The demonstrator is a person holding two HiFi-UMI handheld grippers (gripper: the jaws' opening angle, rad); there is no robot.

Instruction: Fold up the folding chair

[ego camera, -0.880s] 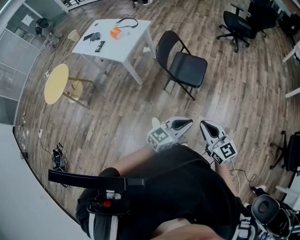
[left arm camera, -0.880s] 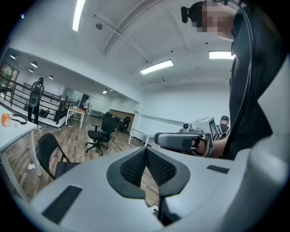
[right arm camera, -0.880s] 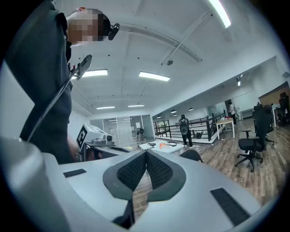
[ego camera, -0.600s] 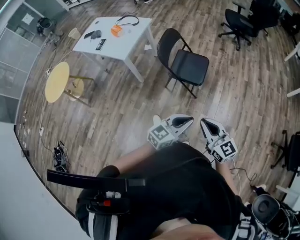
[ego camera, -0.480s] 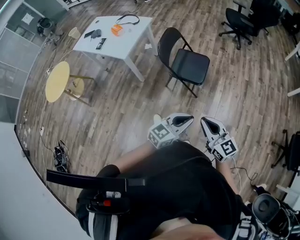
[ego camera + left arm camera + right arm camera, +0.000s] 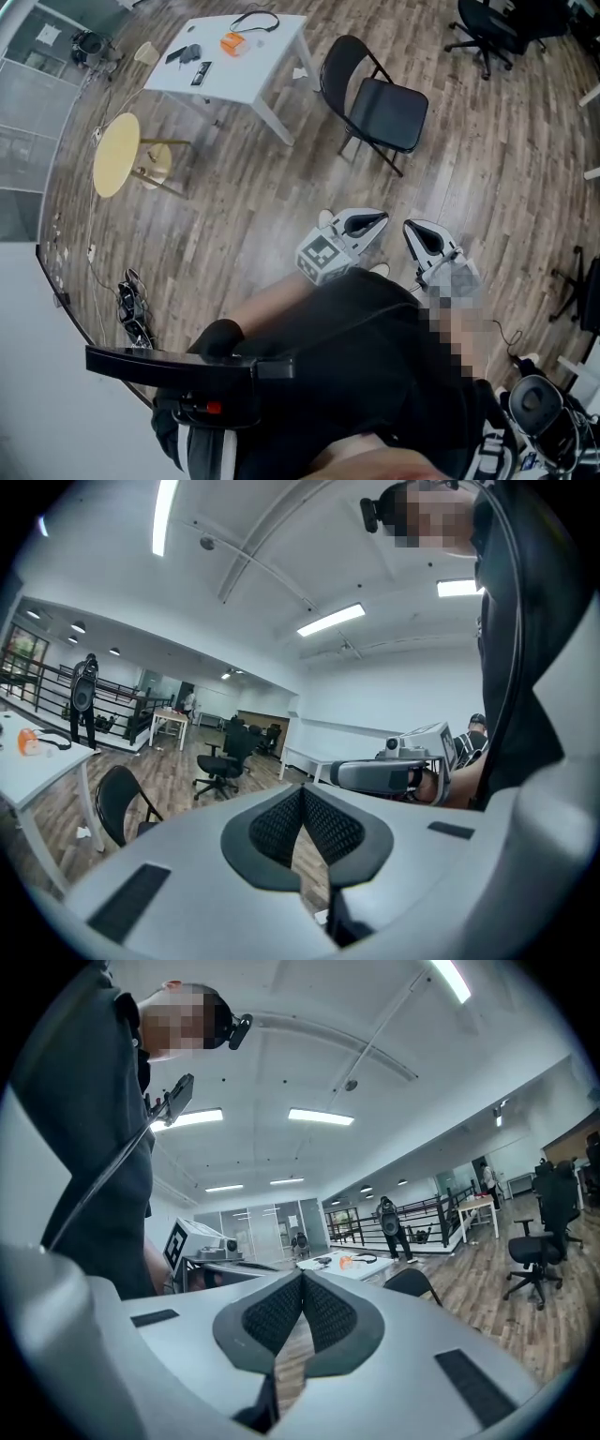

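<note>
A black folding chair (image 6: 375,101) stands unfolded on the wooden floor beside the white table, some way ahead of me. It shows at the left edge of the left gripper view as the chair (image 6: 120,803), and its backrest (image 6: 412,1283) peeks over the right gripper's body. My left gripper (image 6: 373,223) and right gripper (image 6: 419,232) are held close to my body, side by side, both well short of the chair. Each has its jaws pressed together with nothing between them, seen at the left gripper (image 6: 302,803) and the right gripper (image 6: 302,1290).
A white table (image 6: 239,70) with an orange object, a cable and small devices stands left of the chair. A round yellow stool (image 6: 117,155) is further left. Black office chairs (image 6: 492,23) stand at the far right. Cables (image 6: 131,300) lie on the floor by the wall.
The view has shifted a little toward the chair and table. Both grippers keep their places near my body and stay shut.
</note>
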